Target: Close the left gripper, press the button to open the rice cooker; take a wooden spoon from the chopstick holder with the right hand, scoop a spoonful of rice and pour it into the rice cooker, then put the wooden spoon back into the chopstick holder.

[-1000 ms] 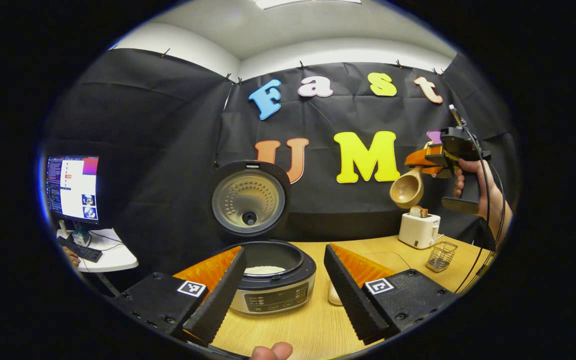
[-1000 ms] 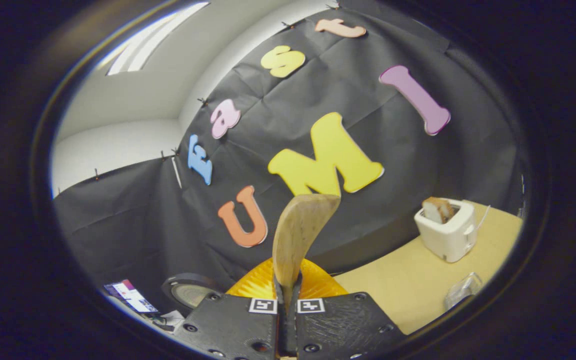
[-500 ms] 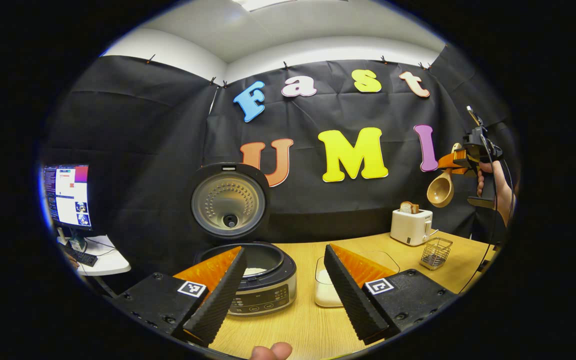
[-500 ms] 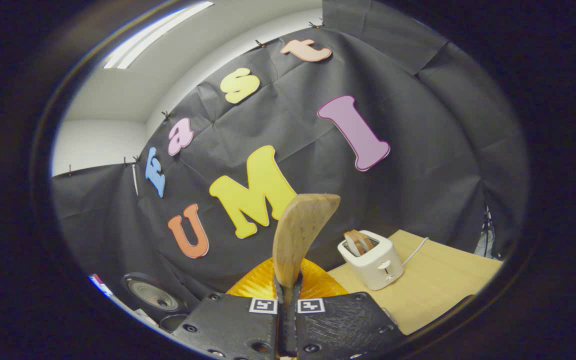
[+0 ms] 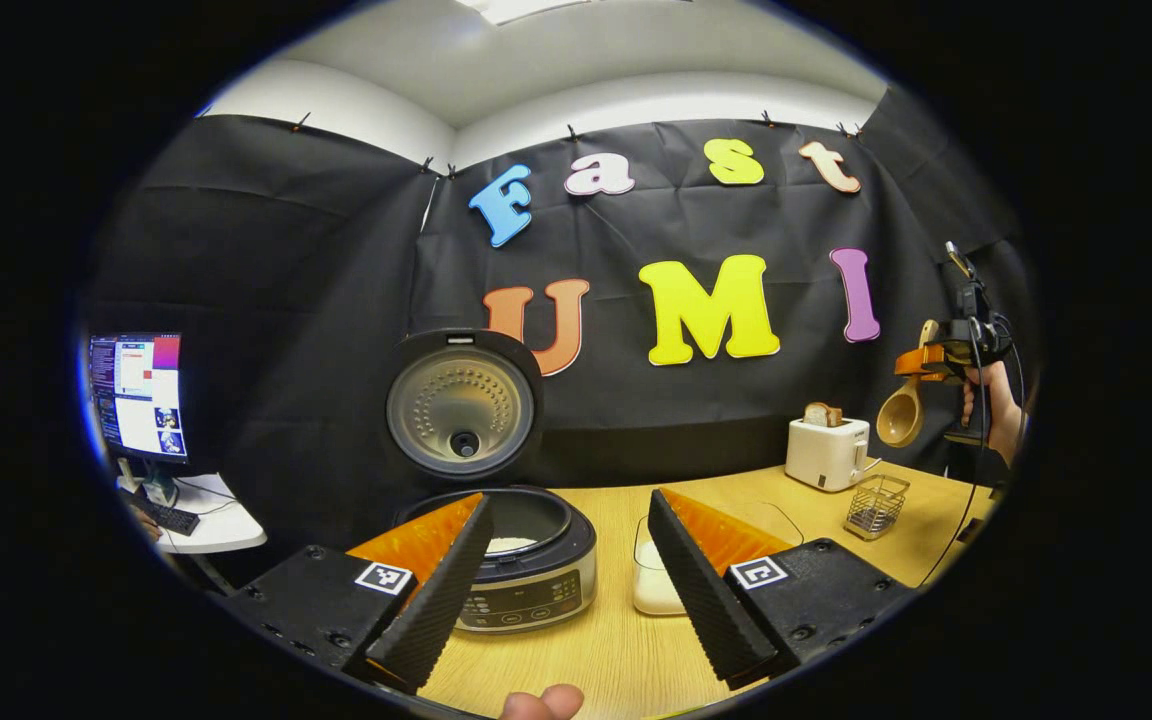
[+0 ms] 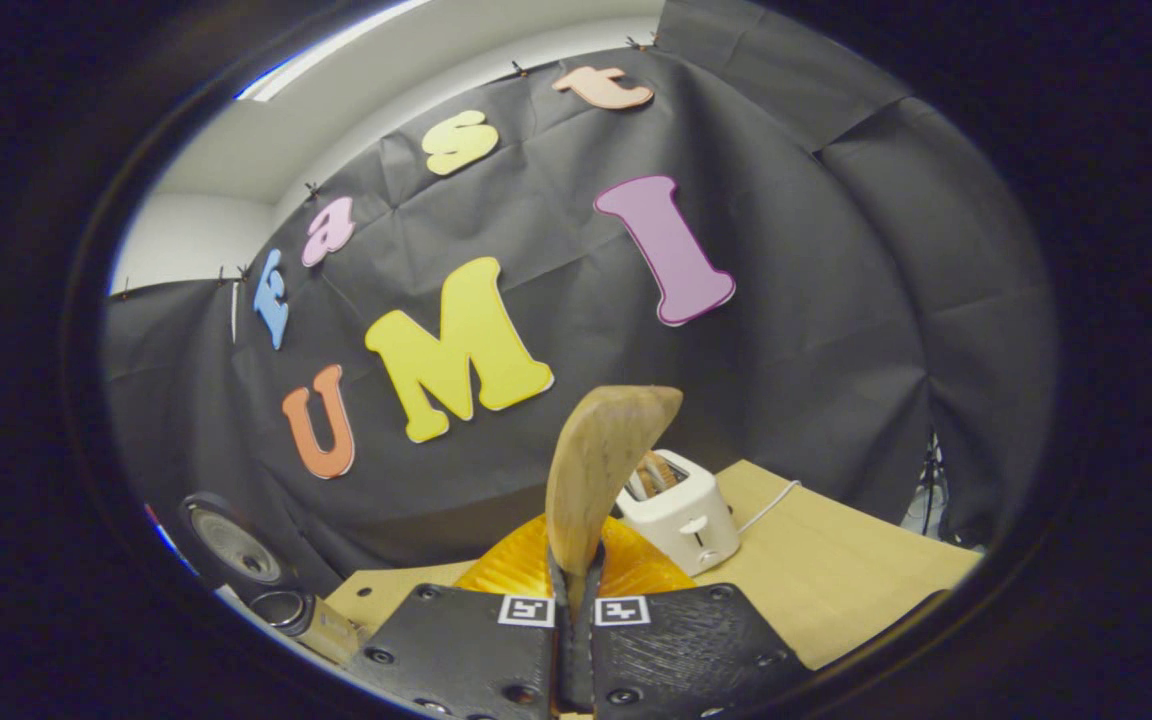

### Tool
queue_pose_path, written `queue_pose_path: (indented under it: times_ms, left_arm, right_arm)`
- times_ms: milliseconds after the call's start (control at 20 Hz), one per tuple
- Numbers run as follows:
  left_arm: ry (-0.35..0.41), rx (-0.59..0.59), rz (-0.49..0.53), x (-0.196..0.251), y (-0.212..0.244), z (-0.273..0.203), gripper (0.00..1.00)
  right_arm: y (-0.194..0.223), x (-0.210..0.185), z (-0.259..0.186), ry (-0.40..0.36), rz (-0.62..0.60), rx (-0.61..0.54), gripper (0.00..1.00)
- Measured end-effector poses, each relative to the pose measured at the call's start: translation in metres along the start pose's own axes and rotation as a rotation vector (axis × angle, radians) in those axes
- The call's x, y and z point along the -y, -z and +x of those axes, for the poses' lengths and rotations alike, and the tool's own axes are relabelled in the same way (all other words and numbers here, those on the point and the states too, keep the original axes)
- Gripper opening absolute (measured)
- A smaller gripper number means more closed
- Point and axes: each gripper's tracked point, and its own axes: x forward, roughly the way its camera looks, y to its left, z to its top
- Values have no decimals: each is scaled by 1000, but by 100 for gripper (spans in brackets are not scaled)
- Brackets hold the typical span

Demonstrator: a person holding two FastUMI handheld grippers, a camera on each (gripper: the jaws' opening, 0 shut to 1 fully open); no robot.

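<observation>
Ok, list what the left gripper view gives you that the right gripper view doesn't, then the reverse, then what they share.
Left gripper view: the open left gripper, rice in the cooker, the clear rice container, the chopstick holder and a monitor. Right gripper view: the toaster's cord and, up close, the right gripper shut on the wooden spoon. Shared: toaster, cooker lid, table.

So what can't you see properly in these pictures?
- Left gripper view: the left tool hides part of the rice cooker pot and the rice container.
- Right gripper view: the wooden spoon covers part of the toaster.
- Left gripper view: the chopstick holder is too small to see inside.
</observation>
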Motion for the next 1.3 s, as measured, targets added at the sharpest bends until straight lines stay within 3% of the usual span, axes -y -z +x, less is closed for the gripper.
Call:
queue_pose_path:
  times_ms: [50,100,150,350,950,1100,1300]
  left_arm:
    - [-13,0,6,-6,0,-1,99]
    - [-18,2,4,-8,-2,-2,95]
    - [-17,5,-3,-7,-3,-2,99]
    - [-16,17,-24,-9,-7,-4,99]
    - [-16,10,-31,-14,-6,-5,99]
    - [-14,7,-37,-15,-5,-4,95]
    - [-13,5,-39,-15,-5,-4,99]
  right_arm:
    - [6,5,2,9,-12,-1,0]
    - [8,9,5,20,-29,1,0]
    - [12,14,7,33,-49,5,0]
    - [33,29,16,67,-98,-10,0]
    - [90,39,42,98,-205,-47,0]
    - [98,43,42,107,-202,-58,0]
    - [109,47,45,115,-198,-74,0]
